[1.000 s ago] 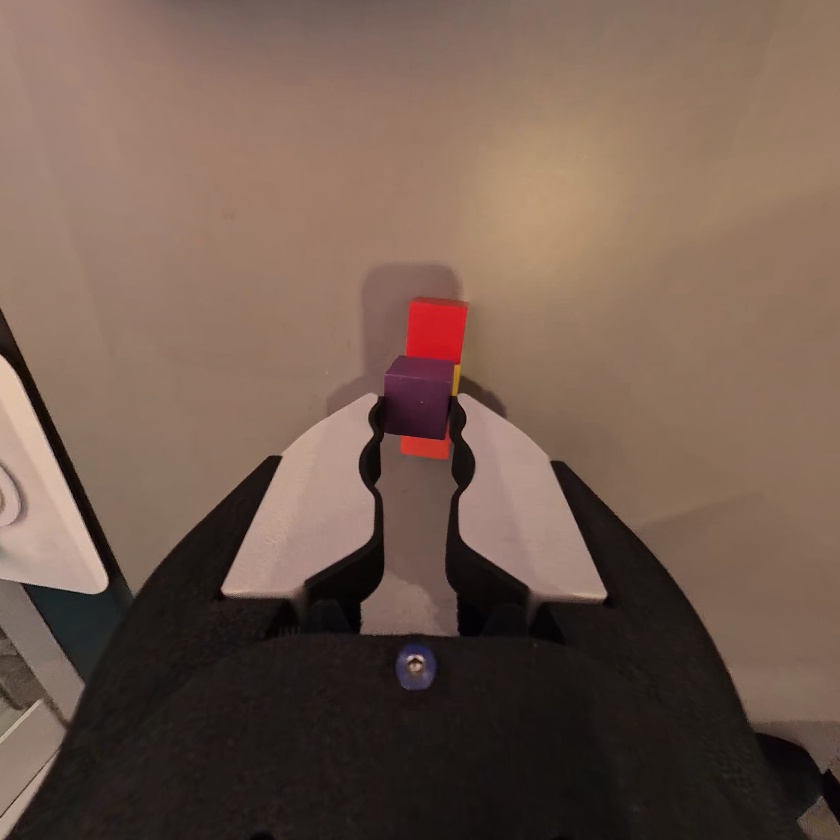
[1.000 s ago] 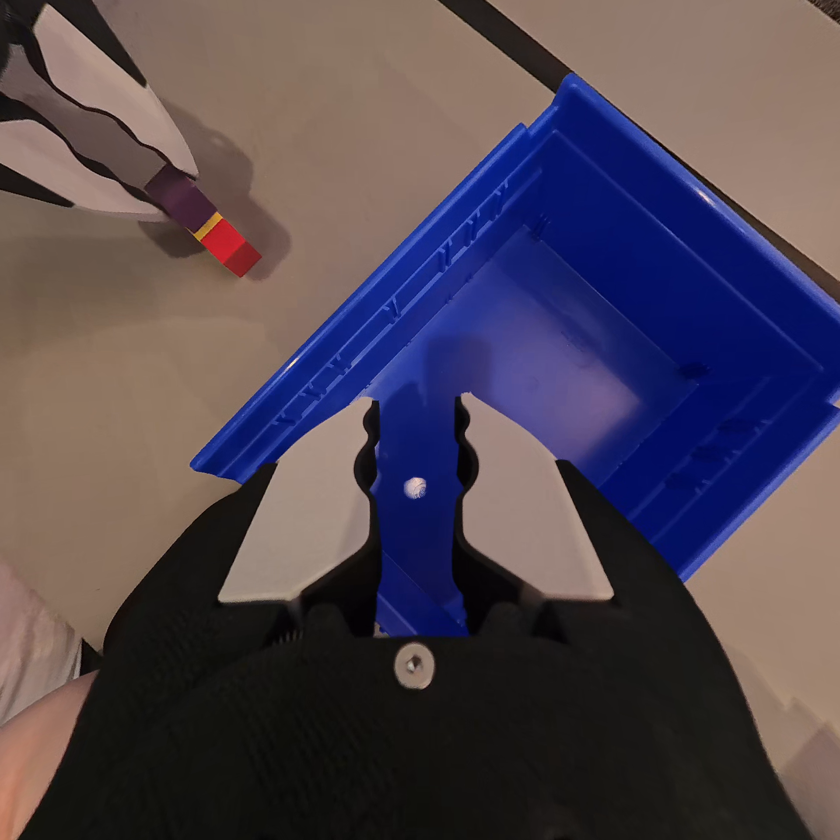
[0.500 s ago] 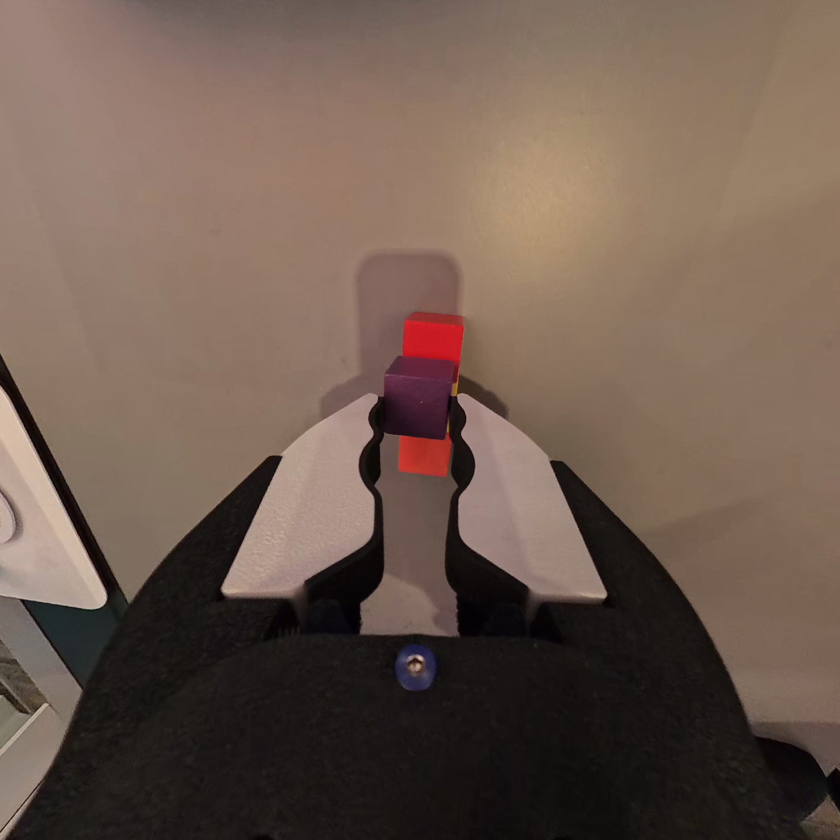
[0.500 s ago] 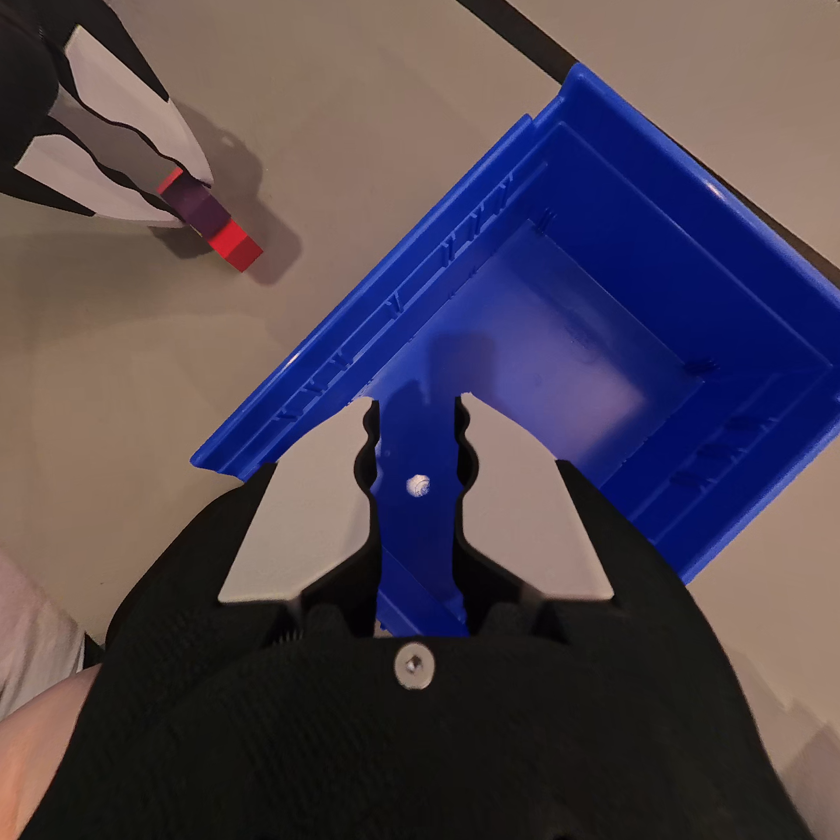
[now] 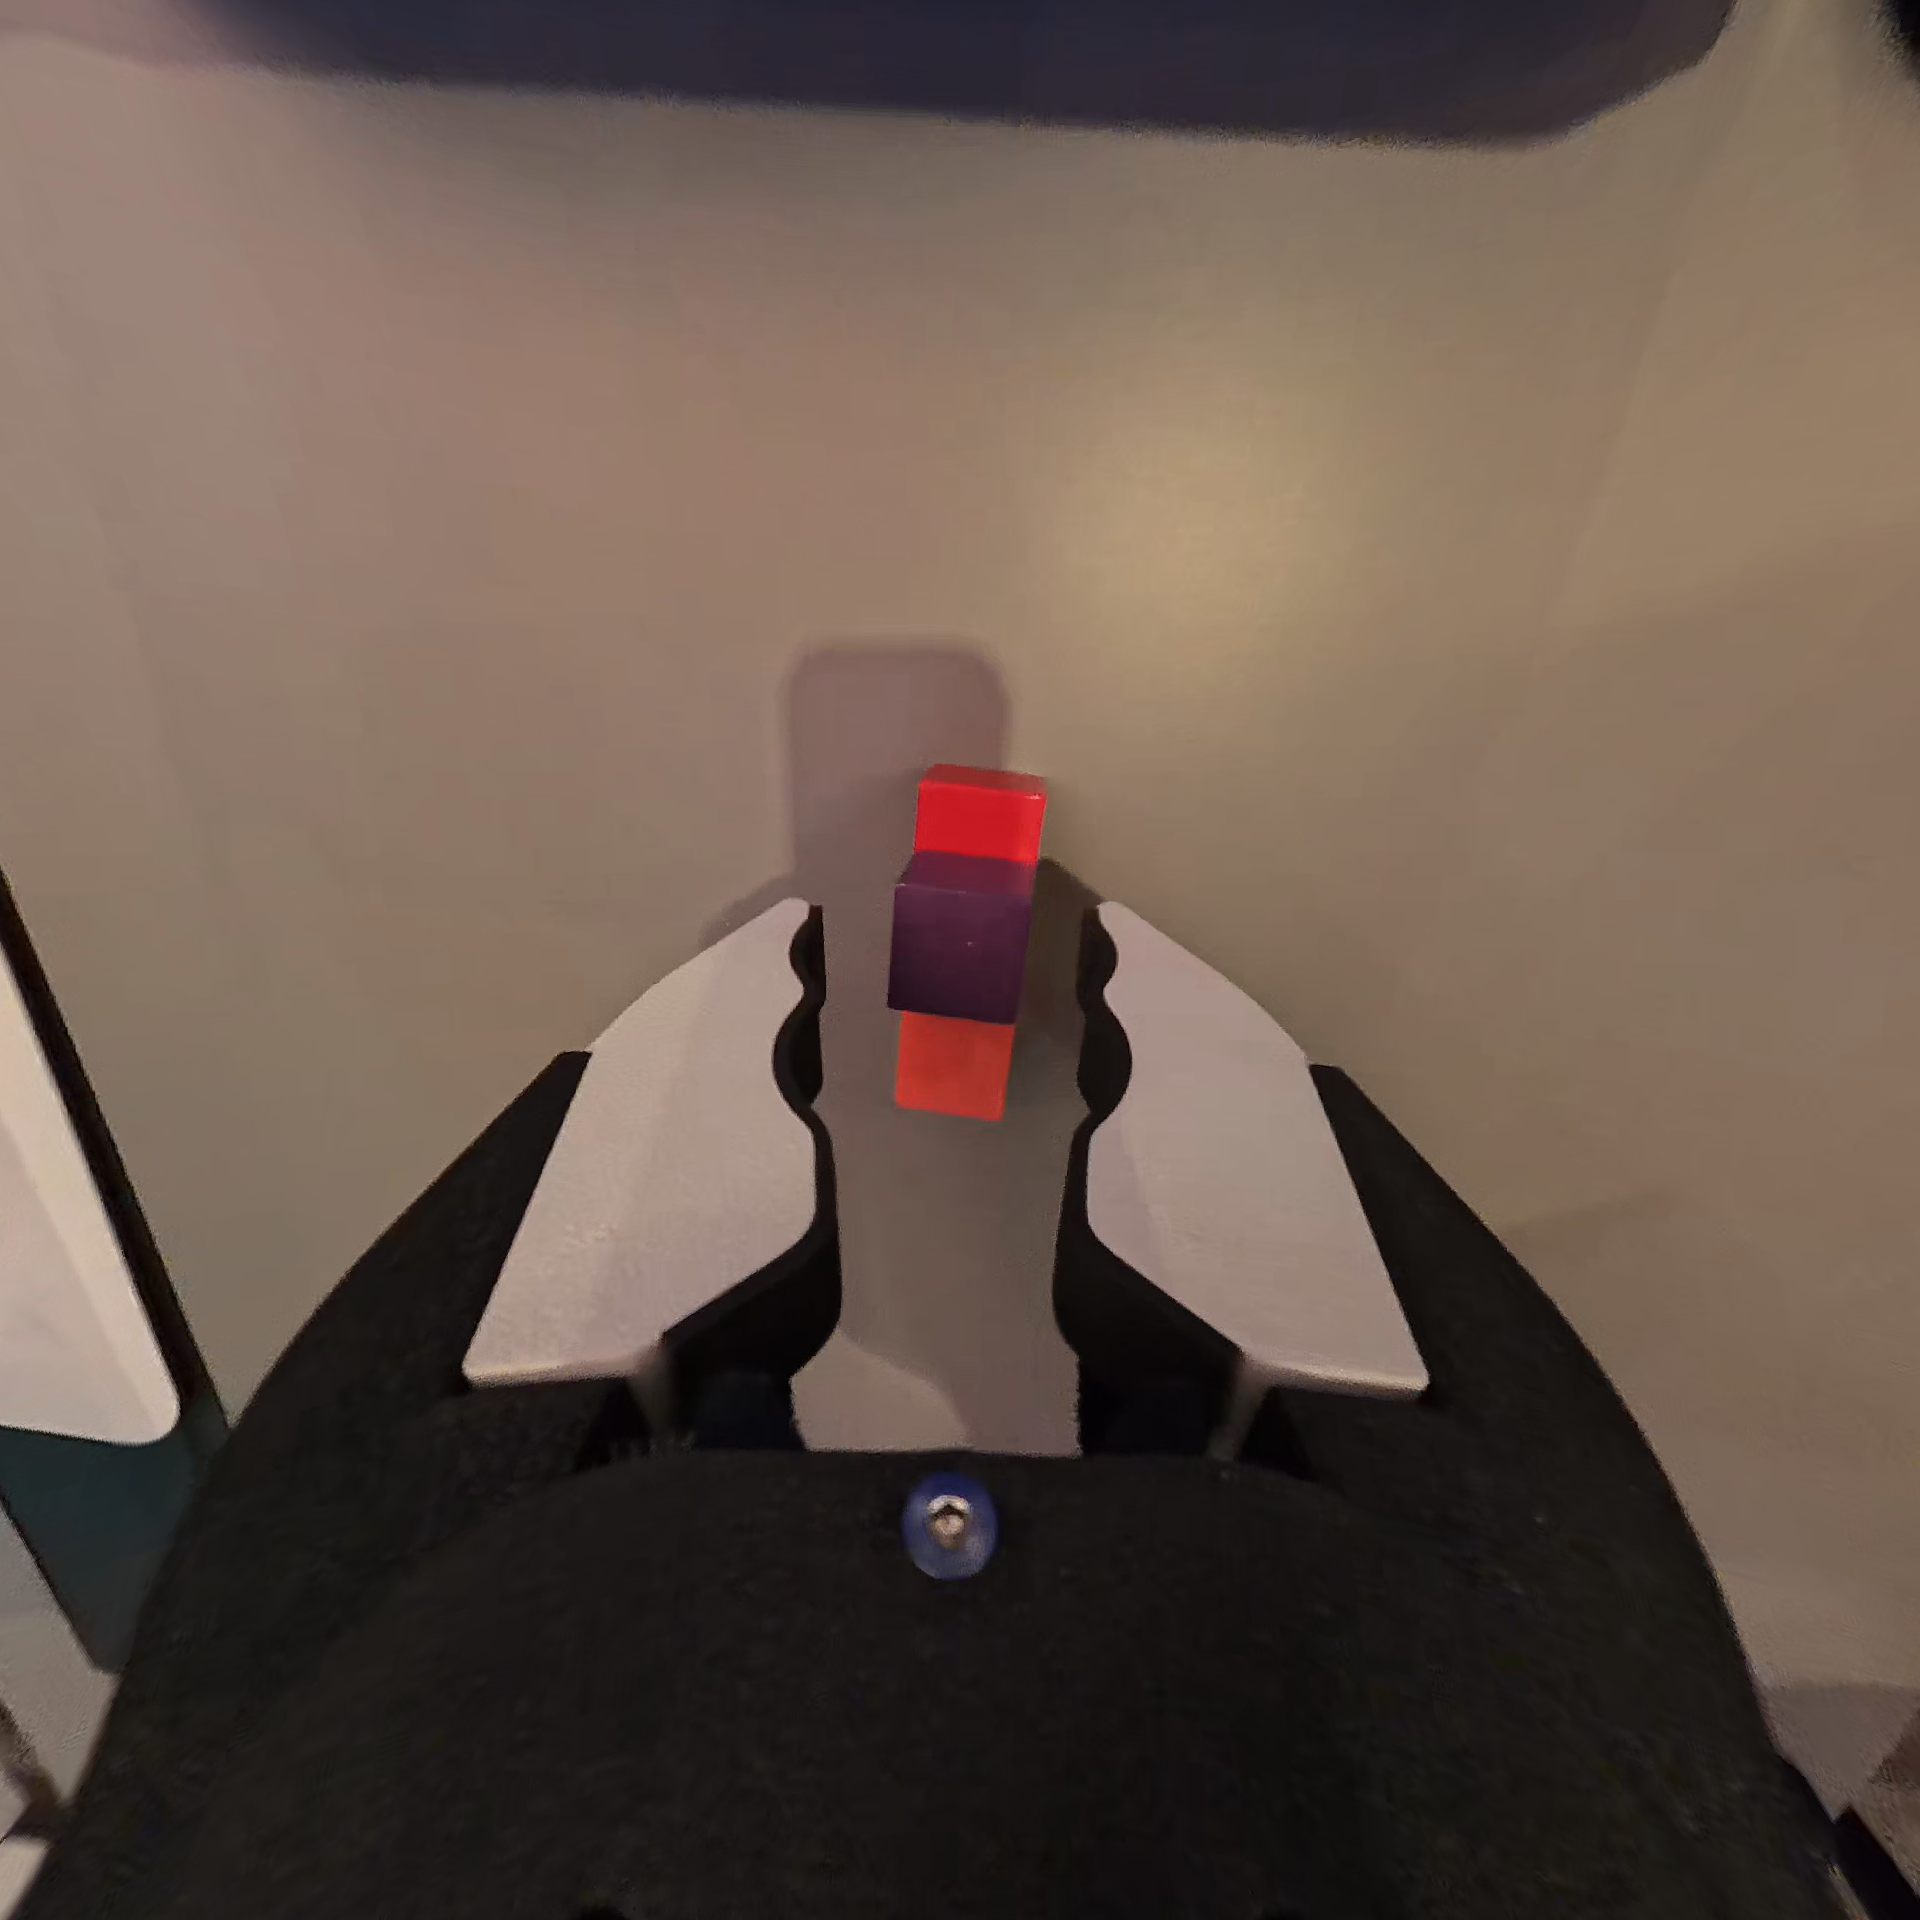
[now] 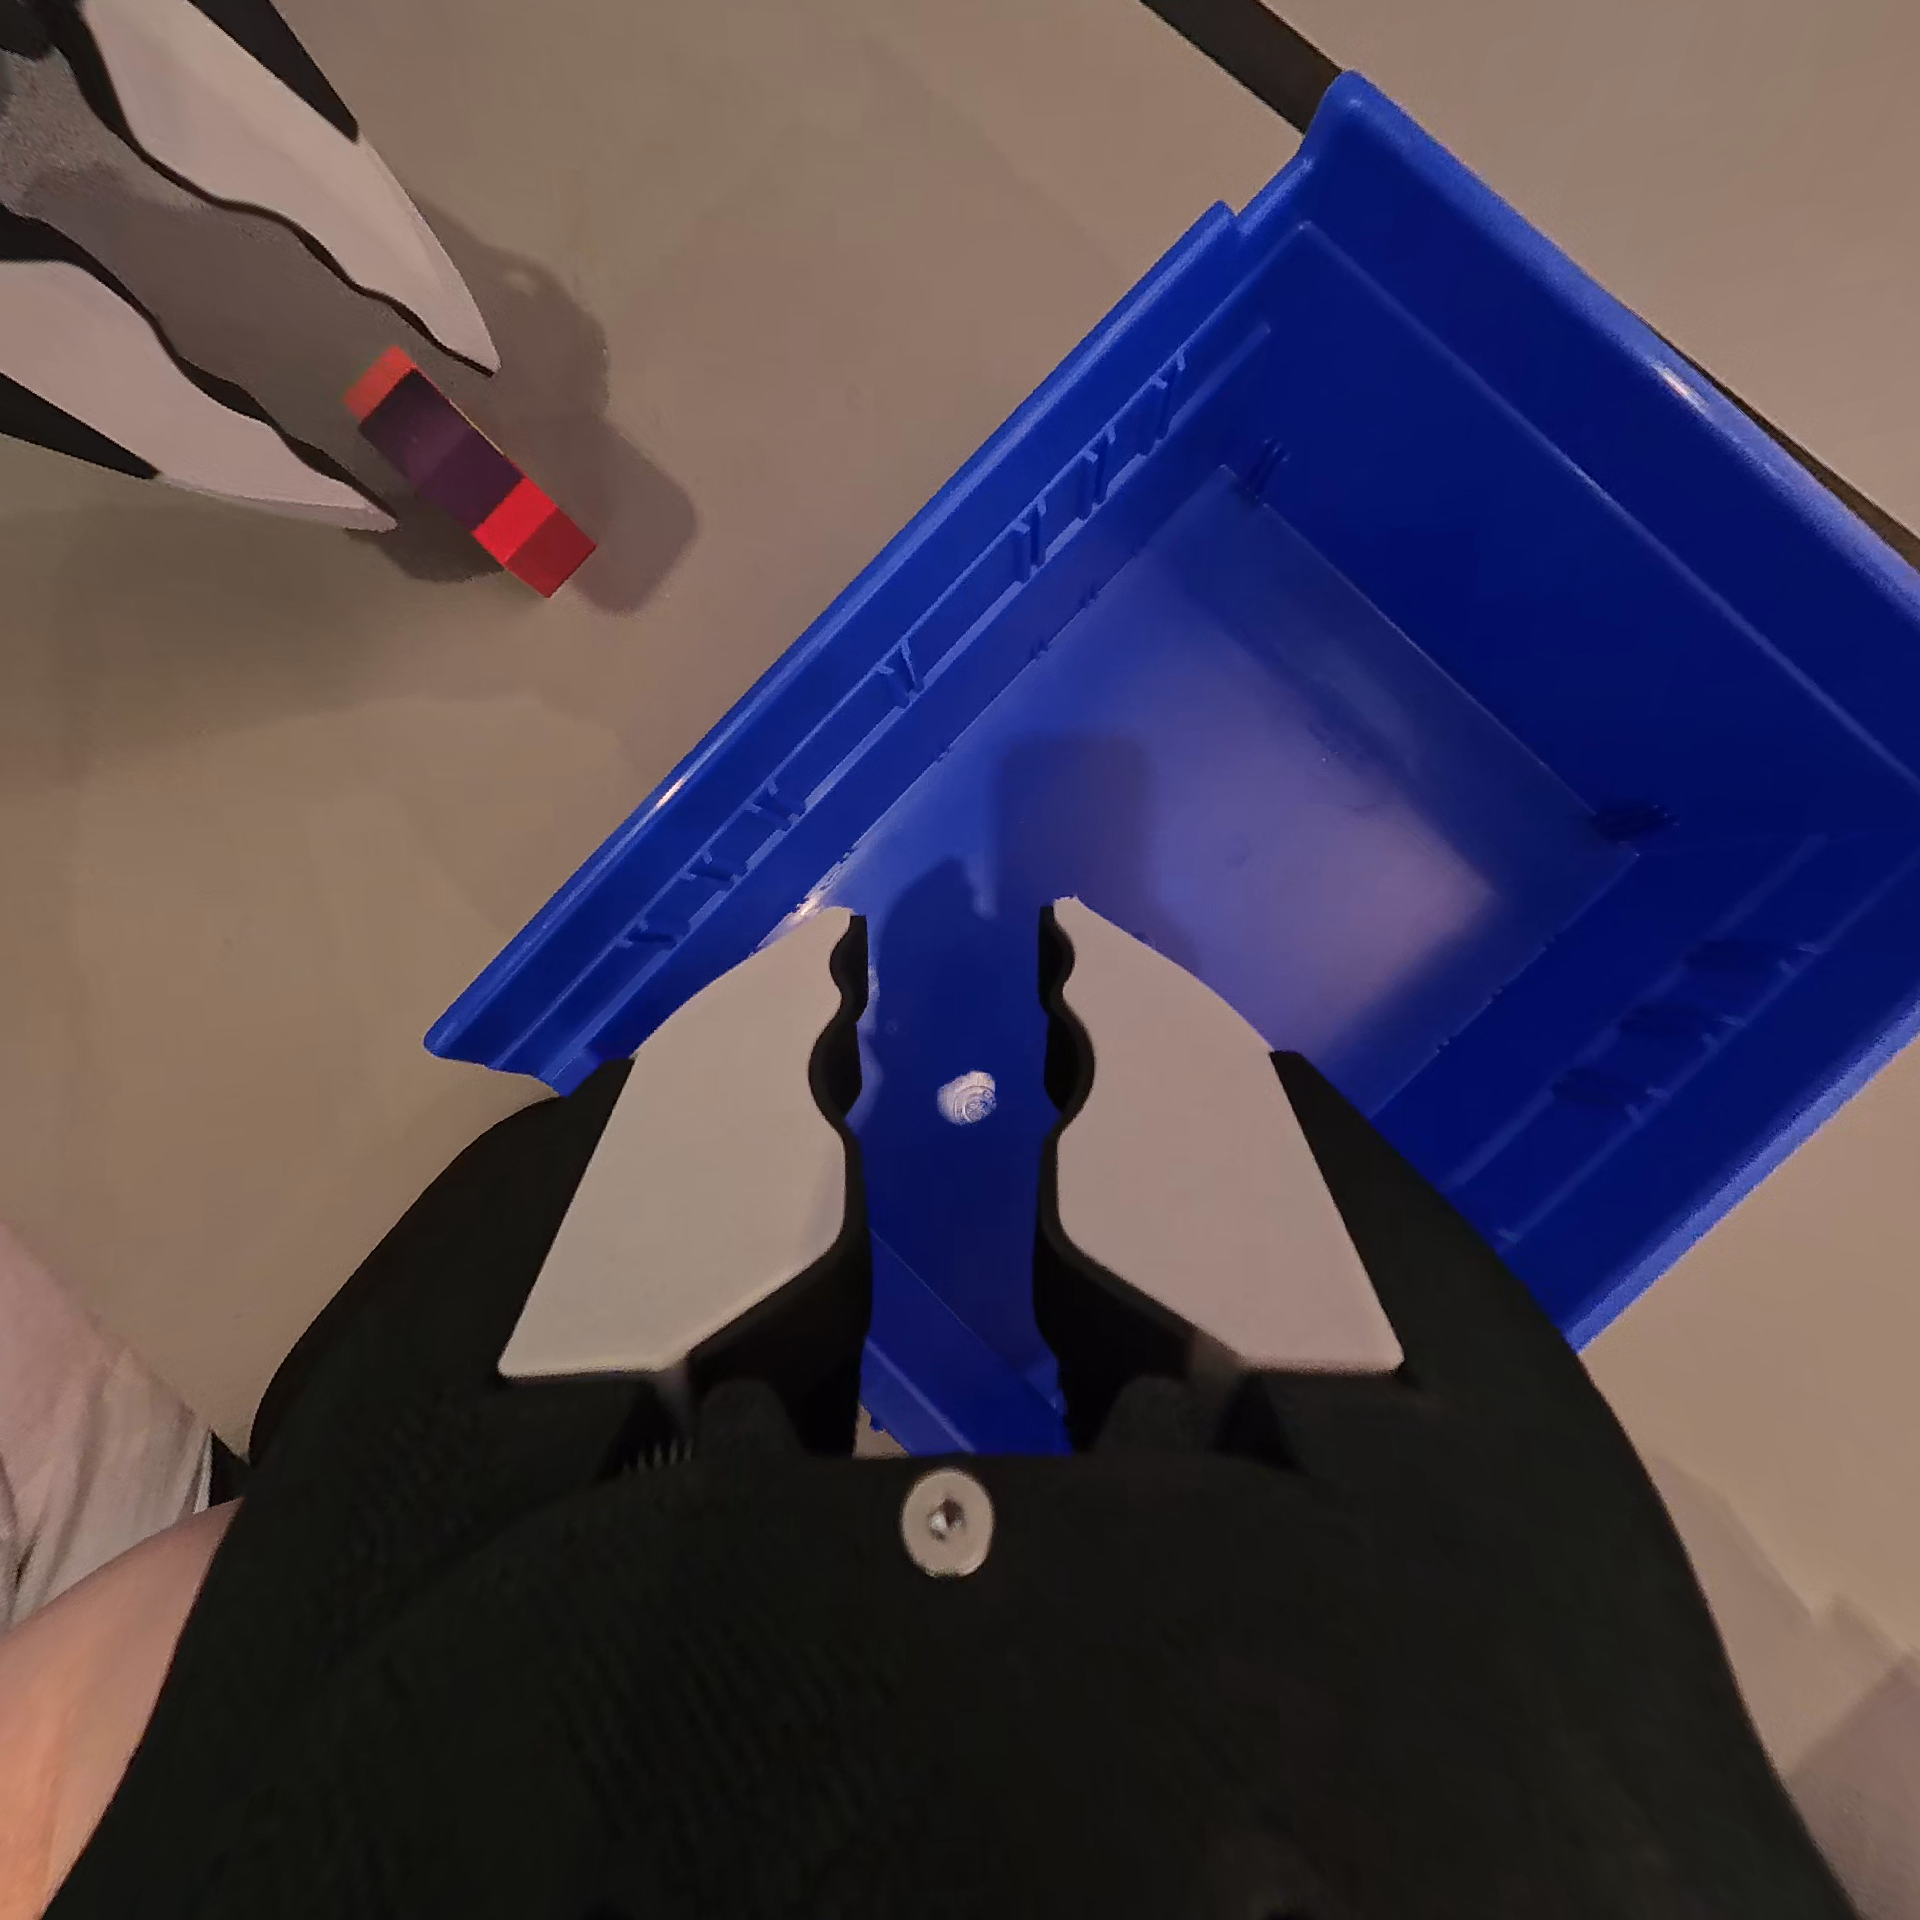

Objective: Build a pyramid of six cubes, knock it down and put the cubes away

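In the left wrist view a purple cube (image 5: 958,951) rests on a short row of cubes on the beige table (image 5: 416,520). A red cube (image 5: 977,816) shows behind it and an orange-red cube (image 5: 951,1065) in front. My left gripper (image 5: 951,914) is open, with a gap between each pad and the purple cube. The right wrist view shows the same: the left gripper (image 6: 436,442) astride the purple cube (image 6: 447,457), with a red cube (image 6: 530,540) at the row's end. My right gripper (image 6: 951,914) is open and empty above the blue bin (image 6: 831,665).
The blue bin's inside shows no cubes. A white object (image 5: 62,1247) lies at the table's left edge. A dark strip (image 6: 1247,42) runs behind the bin. A person's arm and clothing (image 6: 62,1662) show at lower left. My hands' fingertips stand some 20 cm from each other. My right tips are about 25 cm from the orange-red cube (image 5: 951,1065), my left tips only 5 cm.
My left gripper lowered the purple cube onto the row, then opened and let it go. The right gripper stayed open over the bin.
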A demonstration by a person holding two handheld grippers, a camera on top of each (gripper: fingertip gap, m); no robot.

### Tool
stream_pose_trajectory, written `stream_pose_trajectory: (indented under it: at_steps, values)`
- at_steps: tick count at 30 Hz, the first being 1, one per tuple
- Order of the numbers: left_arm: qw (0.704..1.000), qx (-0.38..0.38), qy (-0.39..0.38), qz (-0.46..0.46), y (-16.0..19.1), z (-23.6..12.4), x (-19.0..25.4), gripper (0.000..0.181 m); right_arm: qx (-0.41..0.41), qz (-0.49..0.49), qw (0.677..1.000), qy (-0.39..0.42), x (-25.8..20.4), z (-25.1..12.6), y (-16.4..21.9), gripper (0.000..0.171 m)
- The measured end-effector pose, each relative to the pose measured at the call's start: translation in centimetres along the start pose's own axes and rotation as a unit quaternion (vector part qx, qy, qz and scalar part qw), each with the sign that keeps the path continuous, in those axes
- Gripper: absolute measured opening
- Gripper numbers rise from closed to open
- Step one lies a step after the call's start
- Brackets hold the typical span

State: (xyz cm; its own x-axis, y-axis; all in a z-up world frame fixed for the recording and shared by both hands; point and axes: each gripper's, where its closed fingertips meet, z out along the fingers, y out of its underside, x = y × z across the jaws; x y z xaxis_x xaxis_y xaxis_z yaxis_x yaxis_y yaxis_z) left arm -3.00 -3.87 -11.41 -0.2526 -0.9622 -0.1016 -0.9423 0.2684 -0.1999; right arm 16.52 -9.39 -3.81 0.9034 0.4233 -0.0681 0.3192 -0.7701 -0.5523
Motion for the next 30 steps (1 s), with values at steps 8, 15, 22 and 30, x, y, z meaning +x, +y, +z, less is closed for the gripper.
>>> stream_pose_trajectory:
  at_steps: [8, 15, 22, 30]
  values:
    - [0.989, 0.084, -0.123, -0.013, -1.7, -4.2, -2.6, 0.047, 0.056, 0.010, 0.998, 0.027, 1.0, -1.3, -1.9, 0.034]
    - [0.932, 0.147, -0.322, -0.081, -1.2, -10.5, -6.4, 0.043, 0.210, 0.048, 0.970, 0.112, 3.3, -5.8, -6.5, 0.039]
    - [0.863, 0.197, -0.442, -0.147, 0.3, -17.0, -8.3, 0.041, 0.304, 0.085, 0.927, 0.203, 5.2, -8.6, -8.9, 0.059]
    - [0.831, 0.229, -0.474, -0.178, 1.5, -19.6, -8.8, 0.040, 0.354, 0.080, 0.864, 0.348, 6.6, -10.5, -10.4, 0.067]
